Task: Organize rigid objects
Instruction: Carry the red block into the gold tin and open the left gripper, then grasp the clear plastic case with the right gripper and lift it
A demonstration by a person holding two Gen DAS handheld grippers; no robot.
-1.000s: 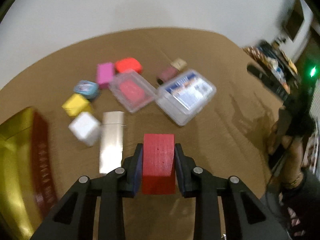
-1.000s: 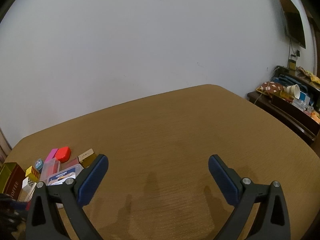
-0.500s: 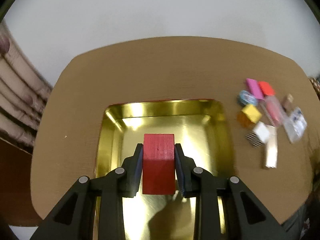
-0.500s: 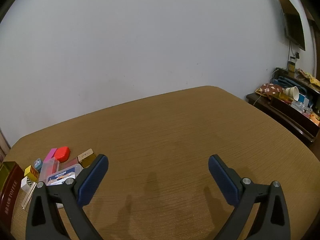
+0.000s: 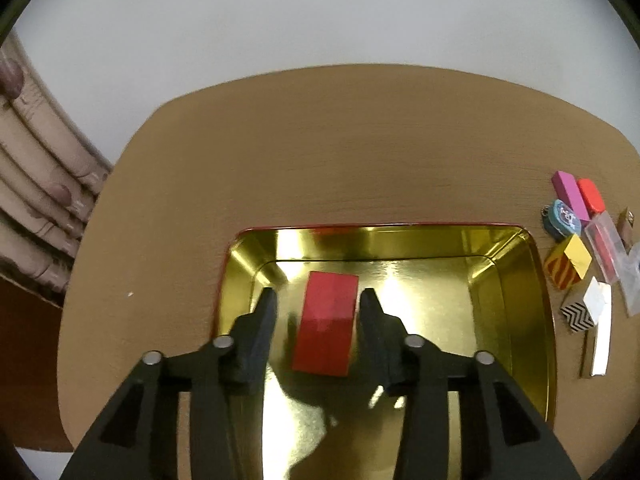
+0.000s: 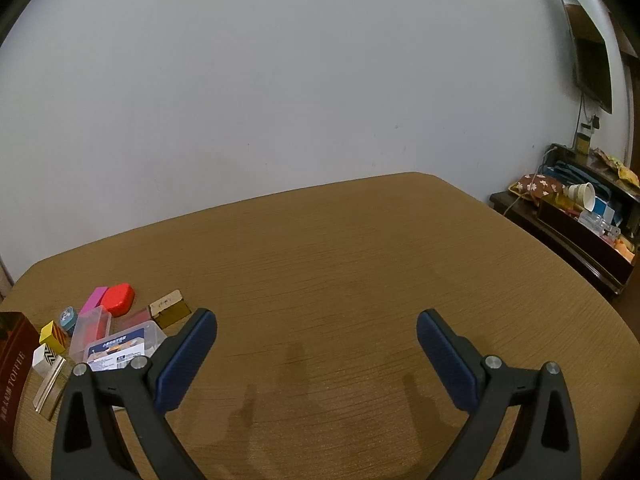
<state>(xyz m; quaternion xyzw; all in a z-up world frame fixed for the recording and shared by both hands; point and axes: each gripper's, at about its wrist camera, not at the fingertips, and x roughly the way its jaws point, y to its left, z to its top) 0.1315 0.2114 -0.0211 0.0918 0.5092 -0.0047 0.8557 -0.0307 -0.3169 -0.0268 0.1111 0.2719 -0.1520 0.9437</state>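
A red block (image 5: 326,322) lies on the floor of the gold tin tray (image 5: 508,280) in the left wrist view. My left gripper (image 5: 318,304) is open above it, one finger on each side, neither touching the block. Small objects lie to the right of the tray: a pink block (image 5: 570,194), a red case (image 5: 592,196), a blue round tin (image 5: 562,218), a yellow cube (image 5: 570,262), a white cube (image 5: 588,308) and a silver bar (image 5: 600,348). My right gripper (image 6: 316,344) is open and empty over bare table.
The right wrist view shows the same pile at far left, with a clear plastic box (image 6: 120,346), a brown tag block (image 6: 170,308) and the tray's dark red wall (image 6: 12,364). A cluttered sideboard (image 6: 580,216) stands off the table's right edge. A curtain (image 5: 36,208) hangs left.
My left gripper swung from the pile to above the tray, then opened; the red block left the fingers and now lies in the tray. The right gripper stayed put.
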